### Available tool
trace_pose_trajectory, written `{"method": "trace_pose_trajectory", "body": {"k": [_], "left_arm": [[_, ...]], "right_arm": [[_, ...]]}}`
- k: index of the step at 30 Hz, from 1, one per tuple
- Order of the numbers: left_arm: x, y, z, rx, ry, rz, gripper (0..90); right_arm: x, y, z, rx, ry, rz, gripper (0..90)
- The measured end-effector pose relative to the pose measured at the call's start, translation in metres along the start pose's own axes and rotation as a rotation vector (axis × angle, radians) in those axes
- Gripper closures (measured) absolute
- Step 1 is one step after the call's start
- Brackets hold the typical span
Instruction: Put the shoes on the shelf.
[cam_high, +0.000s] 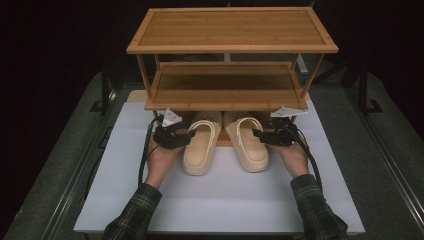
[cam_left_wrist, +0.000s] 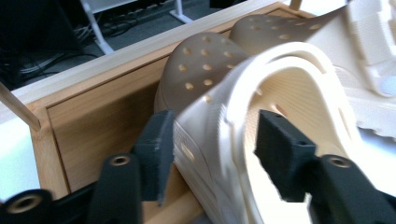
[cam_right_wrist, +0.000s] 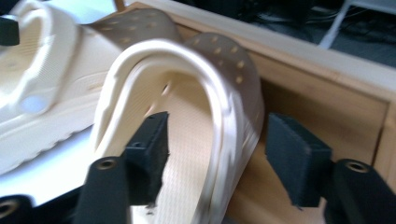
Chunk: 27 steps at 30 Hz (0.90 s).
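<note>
Two cream perforated clogs lie side by side, toes tucked under the wooden rack. My left gripper reaches the left clog from its outer side. In the left gripper view my left gripper straddles that clog's side wall, one pad outside, one inside, not pressing; it is open. My right gripper meets the right clog the same way. In the right gripper view my right gripper stands open around the clog's outer wall, with a gap at the outer pad.
The rack has a top shelf and a middle shelf; its low wooden base lies under the clogs' toes. A white mat covers the table in front. Dark floor and stands surround the table.
</note>
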<state>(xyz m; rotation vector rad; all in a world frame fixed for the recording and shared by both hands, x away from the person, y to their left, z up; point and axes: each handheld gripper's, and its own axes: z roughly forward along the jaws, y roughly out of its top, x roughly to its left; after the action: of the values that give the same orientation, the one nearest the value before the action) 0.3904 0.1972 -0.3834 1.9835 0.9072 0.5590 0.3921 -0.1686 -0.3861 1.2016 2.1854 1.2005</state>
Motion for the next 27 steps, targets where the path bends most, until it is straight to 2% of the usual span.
{"method": "trace_pose_trajectory", "body": {"k": [3,7,11,15,17,21,25,27], "left_arm": [[-0.001,-0.005,-0.012,0.007,-0.029,0.017,33.8],[-0.005,-0.018,-0.026,0.034,-0.107,0.004,19.9],[-0.012,-0.03,-0.038,0.051,-0.145,0.003,12.5],[-0.019,-0.044,-0.045,0.075,-0.17,0.008,2.3],[-0.023,-0.051,-0.047,0.081,-0.186,0.009,1.3],[-0.028,-0.064,-0.045,0.094,-0.184,0.03,0.0],[-0.029,-0.068,-0.036,0.089,-0.187,0.052,0.0],[-0.03,-0.071,-0.03,0.107,-0.201,0.058,0.0]], "right_arm": [[-0.002,-0.006,-0.009,0.02,0.032,0.016,28.1],[-0.002,-0.016,-0.023,0.022,0.053,0.017,18.8],[-0.001,-0.027,-0.033,0.02,0.101,0.022,10.9],[0.005,-0.039,-0.04,0.028,0.141,0.007,3.0],[0.008,-0.046,-0.04,0.033,0.151,0.003,2.1],[0.011,-0.063,-0.037,0.044,0.164,-0.011,1.0],[0.012,-0.07,-0.027,0.07,0.185,-0.03,1.0],[0.013,-0.071,-0.022,0.079,0.194,-0.04,1.0]]}}
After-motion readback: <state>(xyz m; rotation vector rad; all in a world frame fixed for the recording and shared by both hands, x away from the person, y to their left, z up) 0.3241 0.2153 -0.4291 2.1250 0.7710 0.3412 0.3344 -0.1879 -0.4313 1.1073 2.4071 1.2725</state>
